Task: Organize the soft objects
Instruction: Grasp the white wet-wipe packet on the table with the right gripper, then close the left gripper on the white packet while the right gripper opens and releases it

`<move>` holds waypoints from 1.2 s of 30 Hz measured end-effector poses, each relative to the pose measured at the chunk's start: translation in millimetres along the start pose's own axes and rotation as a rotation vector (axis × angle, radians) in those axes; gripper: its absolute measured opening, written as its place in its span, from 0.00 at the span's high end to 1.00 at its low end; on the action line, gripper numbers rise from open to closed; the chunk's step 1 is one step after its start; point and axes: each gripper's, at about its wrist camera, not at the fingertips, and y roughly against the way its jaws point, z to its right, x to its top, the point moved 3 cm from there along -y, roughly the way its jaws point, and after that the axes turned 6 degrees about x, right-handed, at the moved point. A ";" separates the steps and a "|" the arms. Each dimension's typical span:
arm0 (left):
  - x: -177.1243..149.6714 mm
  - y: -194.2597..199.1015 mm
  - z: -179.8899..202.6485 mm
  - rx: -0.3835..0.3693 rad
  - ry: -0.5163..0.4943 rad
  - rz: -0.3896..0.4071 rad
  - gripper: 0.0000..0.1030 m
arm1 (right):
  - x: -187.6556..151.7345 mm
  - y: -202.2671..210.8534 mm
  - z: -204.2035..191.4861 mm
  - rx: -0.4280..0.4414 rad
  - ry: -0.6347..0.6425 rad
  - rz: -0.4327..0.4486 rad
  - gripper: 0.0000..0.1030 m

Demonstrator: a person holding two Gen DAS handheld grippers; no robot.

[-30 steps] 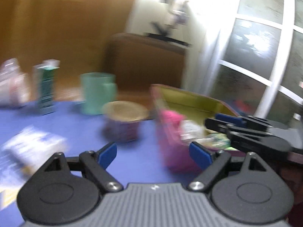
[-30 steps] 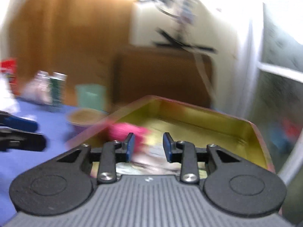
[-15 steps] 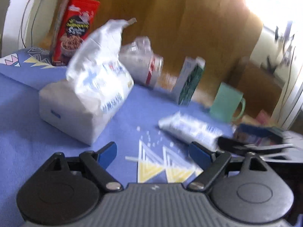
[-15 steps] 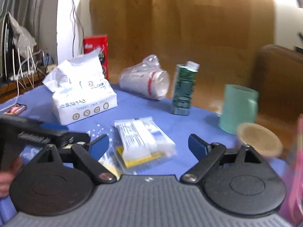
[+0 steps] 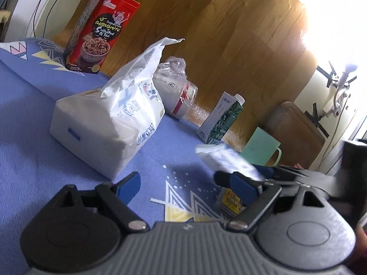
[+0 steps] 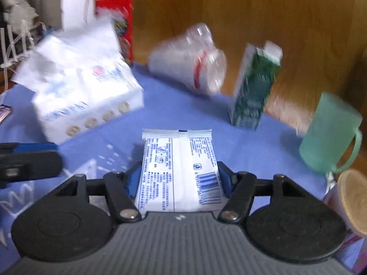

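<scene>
Our right claw [image 6: 179, 178] has just been closing on the wipes [image 6: 181, 169], pads squeezing both sides to lift them clear. Our left claw [image 5: 183, 183] waits alongside, open and empty.

Blue tablecloth [image 5: 34, 119] bears tissue pack [image 5: 105, 123], carton [image 5: 220, 119], mug [image 6: 330, 133].

A red snack box [image 5: 97, 32], green carton [image 6: 253, 87] and green mug [image 6: 330, 135] stand on the blue cloth [image 5: 27, 114].
</scene>
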 end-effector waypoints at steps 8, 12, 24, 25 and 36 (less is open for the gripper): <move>-2.9 -0.2 8.2 -0.020 -0.042 -0.022 0.14 | -58.6 88.1 -24.7 0.093 0.009 0.048 0.33; -9.9 -7.9 25.2 -0.052 -0.134 -0.096 0.14 | -94.6 112.1 -22.8 0.114 -0.003 0.013 0.32; -40.0 -15.3 107.1 -0.262 -0.259 -0.276 0.18 | -148.6 185.1 27.3 -0.163 -0.214 0.135 0.14; -45.0 -16.4 115.9 -0.279 -0.278 -0.296 0.18 | -150.4 186.4 25.7 -0.158 -0.221 0.140 0.14; -98.5 -26.5 174.8 -0.339 -0.453 -0.424 0.40 | -175.4 168.0 10.0 -0.076 -0.233 0.097 0.23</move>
